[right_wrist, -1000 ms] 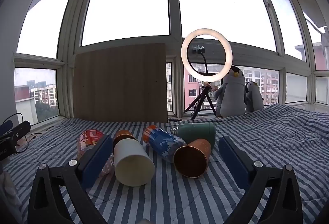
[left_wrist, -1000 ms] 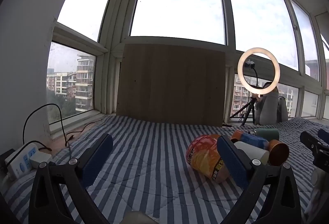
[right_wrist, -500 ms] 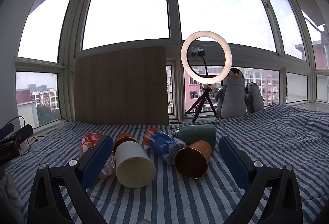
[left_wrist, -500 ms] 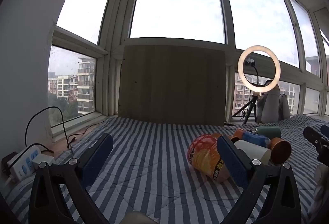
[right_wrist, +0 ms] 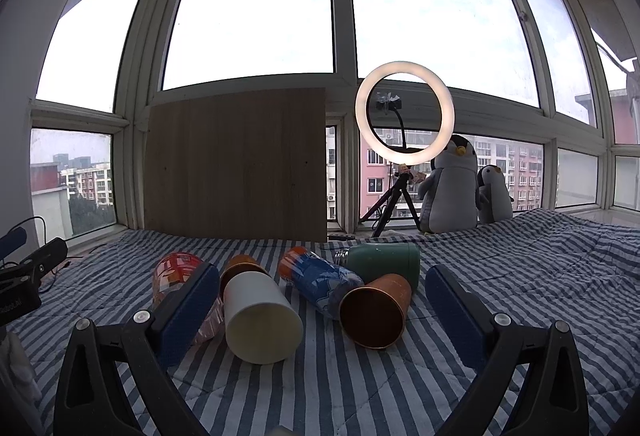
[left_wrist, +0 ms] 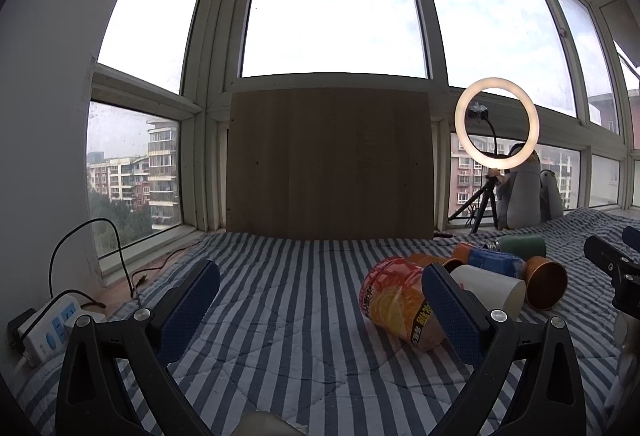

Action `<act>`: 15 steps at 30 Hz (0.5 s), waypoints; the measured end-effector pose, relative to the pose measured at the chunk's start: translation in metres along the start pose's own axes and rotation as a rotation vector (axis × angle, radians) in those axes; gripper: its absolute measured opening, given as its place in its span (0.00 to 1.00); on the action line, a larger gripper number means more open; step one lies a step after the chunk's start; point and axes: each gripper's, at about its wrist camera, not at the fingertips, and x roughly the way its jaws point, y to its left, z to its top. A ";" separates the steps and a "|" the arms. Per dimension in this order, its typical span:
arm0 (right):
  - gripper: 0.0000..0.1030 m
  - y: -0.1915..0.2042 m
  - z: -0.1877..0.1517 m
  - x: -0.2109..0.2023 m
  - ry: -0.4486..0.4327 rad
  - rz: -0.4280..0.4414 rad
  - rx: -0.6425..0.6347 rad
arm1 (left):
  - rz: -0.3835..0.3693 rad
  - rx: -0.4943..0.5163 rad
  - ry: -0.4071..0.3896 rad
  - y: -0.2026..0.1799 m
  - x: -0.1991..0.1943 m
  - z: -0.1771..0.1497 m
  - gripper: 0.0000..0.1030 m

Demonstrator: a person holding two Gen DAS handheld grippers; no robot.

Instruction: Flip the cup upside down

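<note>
Several cups and bottles lie on their sides on the striped bedcover. In the right wrist view a white cup and a copper cup lie with their mouths toward me, with a blue bottle, a green bottle, a second copper cup and a red-orange printed cup around them. My right gripper is open and empty just short of them. My left gripper is open and empty, left of the printed cup and white cup.
A wooden board leans against the windows at the back. A ring light on a tripod and two penguin toys stand at the back right. A power strip with cables lies at the far left edge.
Both grippers have tilted up and drawn back slightly, so the cups sit a little lower in view. Nothing was grasped or moved.
</note>
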 end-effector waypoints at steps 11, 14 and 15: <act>0.98 -0.002 0.001 -0.002 -0.007 -0.008 0.005 | -0.004 -0.004 0.012 0.002 0.003 -0.002 0.99; 0.98 -0.002 0.002 -0.003 -0.009 -0.008 0.006 | -0.004 -0.006 0.011 0.002 0.003 -0.003 0.99; 0.98 -0.002 0.002 -0.003 -0.010 -0.008 0.007 | -0.004 -0.007 0.011 0.003 0.003 -0.003 0.99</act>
